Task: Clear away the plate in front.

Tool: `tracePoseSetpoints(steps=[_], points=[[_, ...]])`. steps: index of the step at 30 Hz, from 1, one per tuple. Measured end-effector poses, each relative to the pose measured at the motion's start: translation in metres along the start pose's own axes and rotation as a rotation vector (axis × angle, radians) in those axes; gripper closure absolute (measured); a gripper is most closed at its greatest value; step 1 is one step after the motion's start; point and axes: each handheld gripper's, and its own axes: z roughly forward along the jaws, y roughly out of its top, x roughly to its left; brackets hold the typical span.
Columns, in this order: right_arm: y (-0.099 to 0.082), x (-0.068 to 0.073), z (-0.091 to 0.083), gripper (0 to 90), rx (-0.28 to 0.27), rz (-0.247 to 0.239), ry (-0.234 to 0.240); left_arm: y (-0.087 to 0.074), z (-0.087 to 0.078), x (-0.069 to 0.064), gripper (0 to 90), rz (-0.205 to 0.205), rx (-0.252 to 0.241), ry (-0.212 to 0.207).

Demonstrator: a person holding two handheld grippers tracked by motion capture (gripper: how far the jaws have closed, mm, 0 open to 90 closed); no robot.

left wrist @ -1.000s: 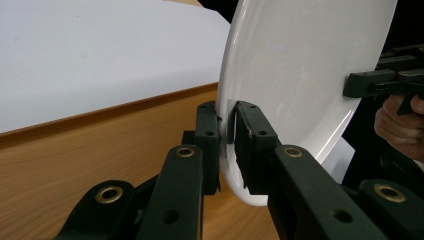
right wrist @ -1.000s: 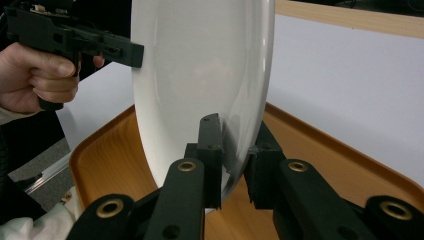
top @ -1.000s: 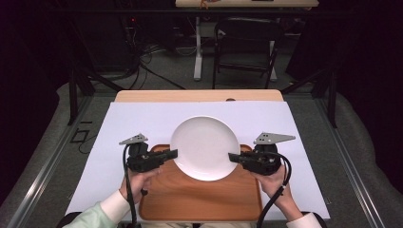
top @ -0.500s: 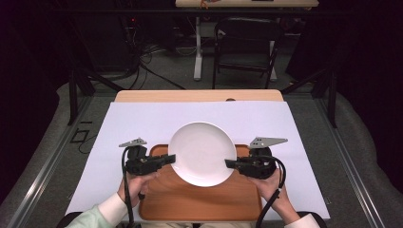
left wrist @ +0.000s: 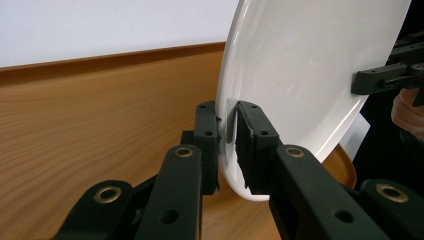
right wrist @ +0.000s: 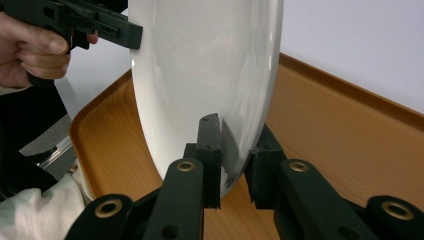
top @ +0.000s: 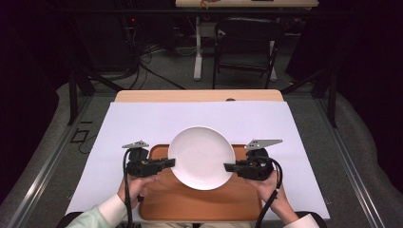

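A round white plate (top: 202,156) hangs over a wooden tray (top: 190,204), gripped at both sides. My left gripper (top: 171,163) is shut on the plate's left rim, and the left gripper view shows its pads pinching the rim of the plate (left wrist: 310,65) above the tray (left wrist: 100,110). My right gripper (top: 228,167) is shut on the right rim. In the right gripper view its jaws clamp the edge of the plate (right wrist: 210,65) over the tray (right wrist: 340,130). Each gripper view also shows the other gripper on the far rim, namely the right gripper (left wrist: 385,77) and the left gripper (right wrist: 100,25).
The tray lies on a white sheet (top: 142,123) that covers the table, near its front edge. A strip of bare wooden tabletop (top: 199,96) shows at the far side. A chair (top: 244,42) and cables stand on the floor beyond.
The plate and both grippers have shifted slightly toward the person's side of the table. Both grips on the rim are unchanged.
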Motion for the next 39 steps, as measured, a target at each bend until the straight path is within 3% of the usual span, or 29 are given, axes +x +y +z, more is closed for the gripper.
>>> tracePoseSetpoints(steps=[14, 25, 36, 39], points=[[-0.005, -0.006, 0.009, 79.4, 0.071, 0.029, -0.012, -0.008, 0.012, 0.005, 78.8, -0.031, 0.096, 0.025], [-0.008, -0.009, 0.018, 79.3, 0.130, 0.034, -0.024, -0.012, 0.019, 0.008, 78.4, -0.034, 0.144, 0.046], [-0.010, -0.011, 0.023, 76.6, 0.161, 0.038, -0.022, -0.014, 0.024, 0.009, 77.4, -0.011, 0.162, 0.079], [-0.010, -0.011, 0.025, 75.7, 0.172, 0.039, -0.024, -0.015, 0.025, 0.009, 77.1, -0.024, 0.160, 0.081]])
